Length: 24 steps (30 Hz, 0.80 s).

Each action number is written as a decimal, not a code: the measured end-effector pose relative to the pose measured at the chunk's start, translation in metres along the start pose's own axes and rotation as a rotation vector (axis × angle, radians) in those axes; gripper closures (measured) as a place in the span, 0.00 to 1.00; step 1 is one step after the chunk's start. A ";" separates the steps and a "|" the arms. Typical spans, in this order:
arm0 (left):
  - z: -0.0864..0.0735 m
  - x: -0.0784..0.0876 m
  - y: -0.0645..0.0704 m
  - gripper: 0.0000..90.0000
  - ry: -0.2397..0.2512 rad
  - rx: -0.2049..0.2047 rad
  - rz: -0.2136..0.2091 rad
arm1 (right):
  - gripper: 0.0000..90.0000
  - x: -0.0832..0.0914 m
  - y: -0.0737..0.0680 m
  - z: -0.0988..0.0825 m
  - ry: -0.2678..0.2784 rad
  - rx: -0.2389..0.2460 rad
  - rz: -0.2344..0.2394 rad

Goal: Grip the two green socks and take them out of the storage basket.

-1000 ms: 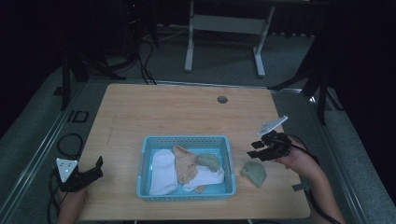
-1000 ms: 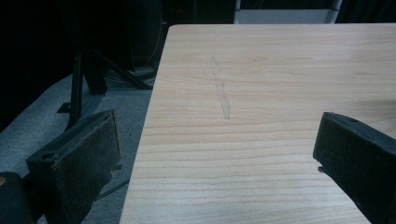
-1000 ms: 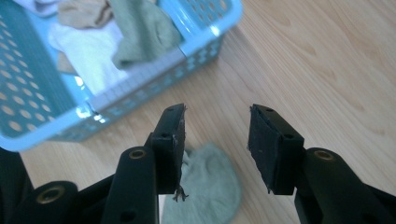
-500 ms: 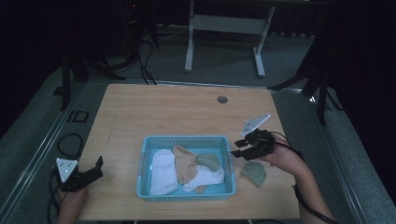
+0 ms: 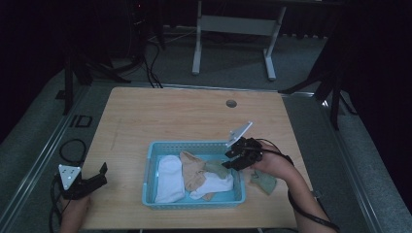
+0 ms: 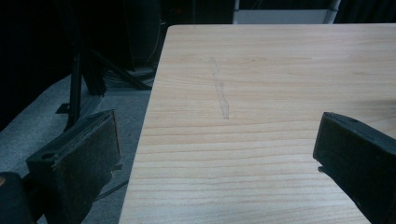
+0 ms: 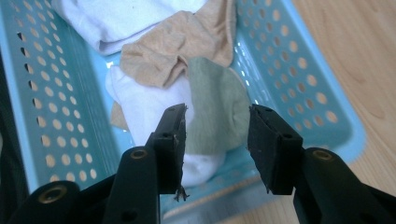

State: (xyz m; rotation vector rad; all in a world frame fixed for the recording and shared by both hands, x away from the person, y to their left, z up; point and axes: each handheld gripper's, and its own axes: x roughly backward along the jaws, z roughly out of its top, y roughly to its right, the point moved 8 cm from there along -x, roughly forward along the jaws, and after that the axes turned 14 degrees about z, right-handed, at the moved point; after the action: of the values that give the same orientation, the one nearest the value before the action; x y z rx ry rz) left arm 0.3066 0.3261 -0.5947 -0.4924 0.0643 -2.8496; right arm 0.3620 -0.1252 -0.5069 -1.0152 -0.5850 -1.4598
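A light blue perforated basket (image 5: 194, 144) sits at the front middle of the wooden table and holds a white sock (image 5: 167, 177), a tan sock (image 5: 193, 172) and a green sock (image 5: 217, 168). My right gripper (image 5: 232, 158) hovers over the basket's right end, open, with nothing pressed between its jaws. In the right gripper view the gripper (image 7: 215, 122) points down at the green sock (image 7: 217, 107), which lies on a white sock inside the basket (image 7: 56, 93). Another green sock (image 5: 266, 182) lies on the table right of the basket. My left gripper (image 5: 99, 174) rests open at the table's front left (image 6: 217, 140).
A round cable hole (image 5: 231, 103) sits near the table's far edge. The table's left edge (image 6: 149, 116) drops to grey floor with dark stand legs. A black cable (image 5: 68, 145) coils on the floor at left. Bare wood lies behind the basket.
My right gripper has moved left, from above the green sock on the table to over the basket's right end. The left gripper has stayed where it was.
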 end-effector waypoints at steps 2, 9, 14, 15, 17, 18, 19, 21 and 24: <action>0.000 0.000 0.000 0.00 0.001 0.001 -0.001 | 0.62 -0.007 0.000 0.002 -0.014 0.003 0.007; 0.000 0.000 0.000 0.00 0.002 0.002 -0.002 | 0.60 -0.032 0.000 0.007 -0.067 0.005 0.027; 0.000 0.000 0.000 0.00 0.002 0.002 -0.003 | 0.60 -0.046 0.004 0.007 -0.101 0.002 0.026; 0.000 0.000 0.000 0.00 0.002 0.002 -0.003 | 0.60 -0.048 0.004 0.007 -0.104 -0.001 0.026; 0.000 0.000 0.000 0.00 0.002 0.004 -0.004 | 0.60 -0.054 0.006 0.006 -0.118 -0.003 0.028; 0.000 0.000 0.000 0.00 0.002 0.004 -0.004 | 0.60 -0.057 0.007 0.005 -0.128 -0.009 0.027; 0.000 0.000 0.000 0.00 0.003 0.006 -0.004 | 0.60 -0.060 0.008 0.004 -0.139 -0.010 0.028; 0.000 0.000 0.000 0.00 0.003 0.005 -0.004 | 0.59 -0.065 0.009 0.002 -0.154 -0.019 0.032; 0.000 0.000 0.000 0.00 0.003 0.004 -0.004 | 0.62 -0.070 0.010 -0.001 -0.176 -0.015 0.024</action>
State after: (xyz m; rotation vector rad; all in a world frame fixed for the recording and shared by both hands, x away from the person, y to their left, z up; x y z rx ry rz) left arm 0.3066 0.3262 -0.5945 -0.4874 0.0589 -2.8537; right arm 0.3658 -0.0907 -0.5685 -1.1673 -0.6862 -1.3636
